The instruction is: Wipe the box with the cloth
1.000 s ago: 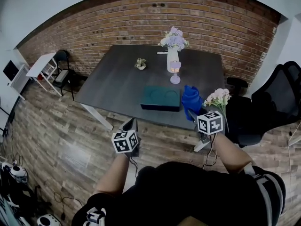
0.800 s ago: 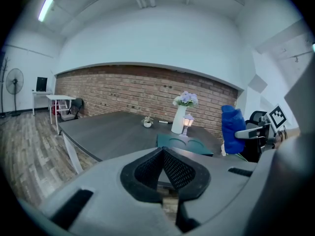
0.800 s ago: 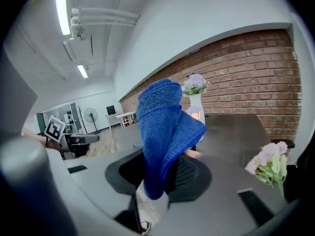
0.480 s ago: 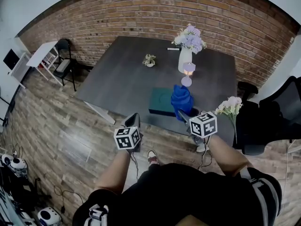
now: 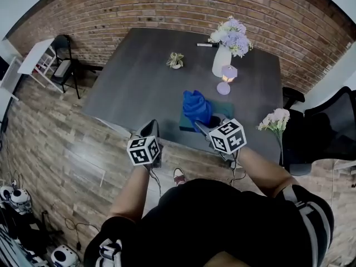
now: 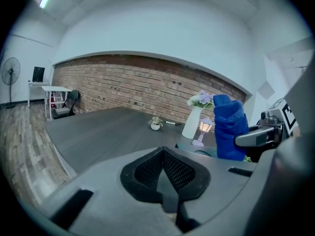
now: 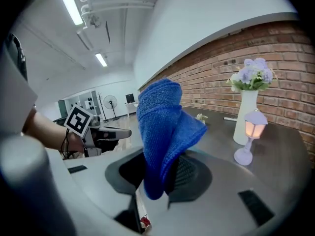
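A blue cloth [image 5: 196,107] hangs bunched from my right gripper [image 5: 201,127], which is shut on it. In the right gripper view the cloth [image 7: 165,132] stands up between the jaws of that gripper [image 7: 160,181]. The cloth covers most of the dark teal box [image 5: 185,125] at the table's near edge; only a strip of the box shows. My left gripper [image 5: 150,129] hovers off the table's near edge, left of the box. Its own view shows the left gripper [image 6: 165,181] shut on nothing, with the cloth [image 6: 229,127] ahead to the right.
On the dark table [image 5: 139,88] stand a white vase of flowers [image 5: 222,65], a small lamp [image 5: 227,79], a little potted plant [image 5: 176,61] and a pen [image 5: 207,44]. A flower sprig [image 5: 276,121] and a black office chair [image 5: 328,132] are at the right.
My right gripper has carried the cloth leftward, from beside the box's right end to over it. The head view has shifted closer to the table. The left gripper has stayed shut.
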Available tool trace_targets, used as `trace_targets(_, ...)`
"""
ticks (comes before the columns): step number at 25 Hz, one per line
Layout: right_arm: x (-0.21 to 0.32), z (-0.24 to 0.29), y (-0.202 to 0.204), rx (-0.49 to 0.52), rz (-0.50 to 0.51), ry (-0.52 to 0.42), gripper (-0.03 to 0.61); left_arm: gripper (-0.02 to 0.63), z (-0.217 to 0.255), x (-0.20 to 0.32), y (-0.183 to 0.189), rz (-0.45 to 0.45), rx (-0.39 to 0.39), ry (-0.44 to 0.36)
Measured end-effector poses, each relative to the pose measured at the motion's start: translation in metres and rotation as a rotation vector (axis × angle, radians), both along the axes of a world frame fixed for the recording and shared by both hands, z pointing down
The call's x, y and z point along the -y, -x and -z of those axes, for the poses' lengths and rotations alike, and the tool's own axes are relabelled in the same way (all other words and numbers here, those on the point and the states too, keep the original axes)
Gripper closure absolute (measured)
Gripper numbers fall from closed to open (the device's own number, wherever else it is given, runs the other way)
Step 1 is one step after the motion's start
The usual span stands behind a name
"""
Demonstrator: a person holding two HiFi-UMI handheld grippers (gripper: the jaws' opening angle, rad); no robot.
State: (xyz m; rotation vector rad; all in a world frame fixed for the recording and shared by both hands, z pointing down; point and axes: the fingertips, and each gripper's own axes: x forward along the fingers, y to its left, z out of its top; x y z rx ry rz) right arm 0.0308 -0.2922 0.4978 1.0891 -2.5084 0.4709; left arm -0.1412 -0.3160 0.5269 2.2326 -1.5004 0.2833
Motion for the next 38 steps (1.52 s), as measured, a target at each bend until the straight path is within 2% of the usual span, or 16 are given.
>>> trace_targets(3,0.004,-0.003,0.031,-0.019,0.033,0.018,0.466,0.604,0.009,0.015,0.017,-0.026,-0.001,-0.023)
trace_targets(8,0.003,-0.019,0.096,-0.081,0.147,0.047,0.466,0.604,0.017,0.055,0.056,-0.023,-0.03,-0.046)
trace_targets(14,-0.01,-0.044,0.136,-0.117,0.229,0.096,0.466,0.604,0.006,0.08,0.064,-0.072,-0.038,-0.034)
trace_targets(18,0.0,-0.054,0.143,-0.145,0.252,0.106,0.466,0.604,0.013,0.083,0.059,-0.12,-0.031,-0.066)
trace_targets(24,0.019,-0.073,0.14,-0.216,0.269,0.121,0.466,0.604,0.005,0.084,0.089,-0.057,0.003,-0.056)
trace_targets(26,0.025,-0.078,0.136,-0.233,0.267,0.128,0.466,0.604,0.0,0.084,0.099,-0.013,-0.018,-0.04)
trace_targets(31,0.047,-0.084,0.123,-0.272,0.27,0.145,0.466,0.604,-0.004,0.076,0.097,0.009,-0.022,-0.039)
trace_targets(38,0.087,-0.09,0.115,-0.332,0.308,0.155,0.466,0.604,0.004,0.072,0.117,0.105,-0.024,-0.054)
